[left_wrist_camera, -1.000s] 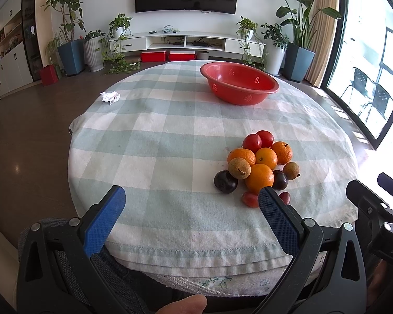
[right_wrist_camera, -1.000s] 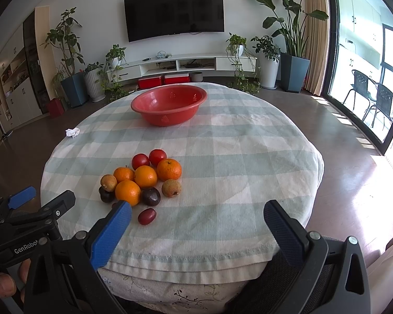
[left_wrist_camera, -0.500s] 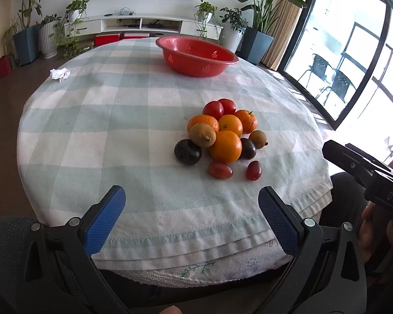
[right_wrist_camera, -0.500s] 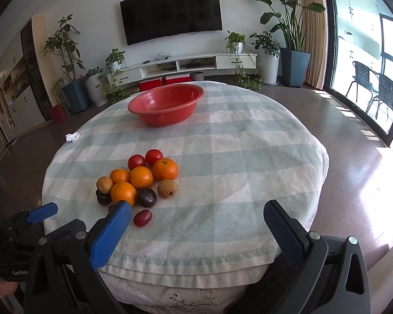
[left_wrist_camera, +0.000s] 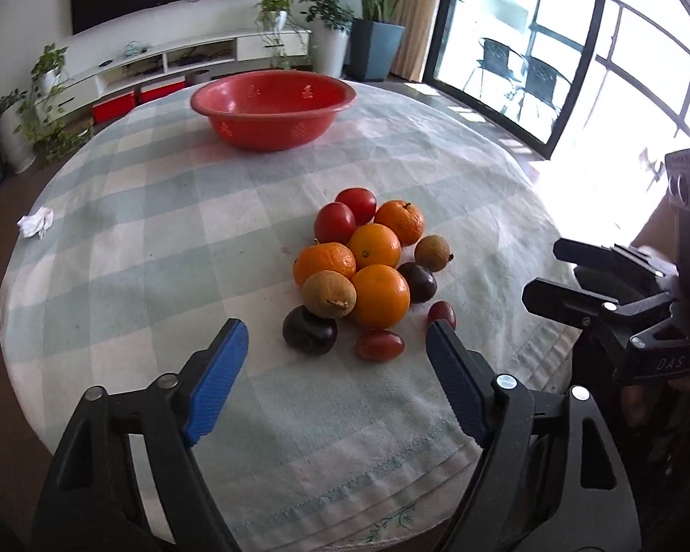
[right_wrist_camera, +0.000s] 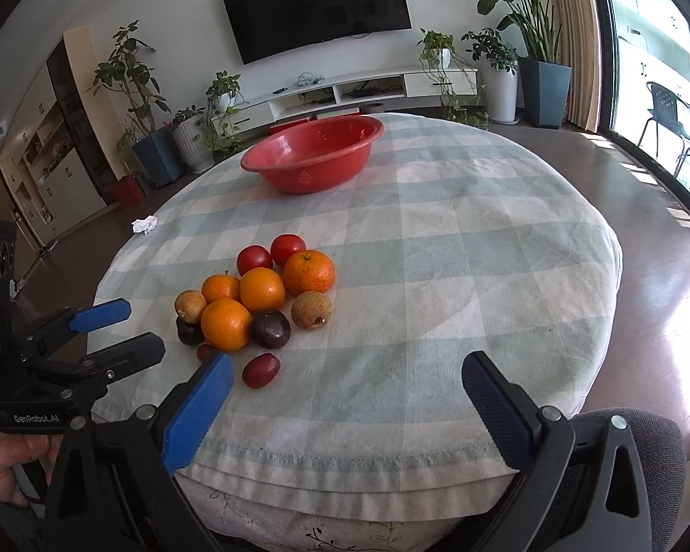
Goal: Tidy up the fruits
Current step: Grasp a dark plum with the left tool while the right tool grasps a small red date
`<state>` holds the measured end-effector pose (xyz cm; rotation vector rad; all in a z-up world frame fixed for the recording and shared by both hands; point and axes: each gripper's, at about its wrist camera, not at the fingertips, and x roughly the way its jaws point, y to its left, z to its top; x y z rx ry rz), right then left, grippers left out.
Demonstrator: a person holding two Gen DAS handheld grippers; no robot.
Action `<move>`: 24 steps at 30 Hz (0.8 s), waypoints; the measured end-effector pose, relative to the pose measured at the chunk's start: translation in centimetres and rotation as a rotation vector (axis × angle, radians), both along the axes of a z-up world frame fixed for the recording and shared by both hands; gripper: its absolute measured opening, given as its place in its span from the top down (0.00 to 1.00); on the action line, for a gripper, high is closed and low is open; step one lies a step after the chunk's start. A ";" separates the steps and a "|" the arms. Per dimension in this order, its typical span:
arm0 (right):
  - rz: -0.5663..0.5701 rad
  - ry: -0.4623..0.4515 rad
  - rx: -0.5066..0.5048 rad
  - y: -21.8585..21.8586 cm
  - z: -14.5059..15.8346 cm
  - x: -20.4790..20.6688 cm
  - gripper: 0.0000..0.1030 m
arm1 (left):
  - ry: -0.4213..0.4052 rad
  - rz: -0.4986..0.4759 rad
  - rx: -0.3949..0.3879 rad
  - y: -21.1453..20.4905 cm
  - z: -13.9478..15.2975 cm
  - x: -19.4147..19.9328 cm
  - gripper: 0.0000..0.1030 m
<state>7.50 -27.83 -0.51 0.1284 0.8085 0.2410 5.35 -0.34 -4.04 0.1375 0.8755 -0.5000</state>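
L gripper (left_wrist_camera: 336,354): closing, empty | R gripper (right_wrist_camera: 345,384): wide apart, empty

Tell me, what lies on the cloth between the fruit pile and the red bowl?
Nothing: only bare checked cloth lies between the fruit pile and the red bowl, as both wrist views show.

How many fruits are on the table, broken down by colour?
Orange: 4
Round red: 2
Small oblong dark red: 2
Dark purple: 2
Tan-brown: 2
Total: 12, all on the cloth; none in the red bowl.
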 end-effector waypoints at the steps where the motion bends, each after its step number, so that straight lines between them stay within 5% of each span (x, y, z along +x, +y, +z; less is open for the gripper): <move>1: 0.017 0.007 0.000 0.1 -0.1 0.1 0.06 | 0.007 -0.042 0.021 -0.2 -0.3 0.4 0.33; 11: 0.110 0.041 -0.026 2.0 -1.2 0.7 0.17 | 0.125 -0.221 0.061 0.9 -1.9 4.2 0.59; 24: 0.121 0.072 -0.062 2.8 -2.0 1.5 0.24 | 0.168 -0.266 0.048 0.4 -3.1 5.1 0.70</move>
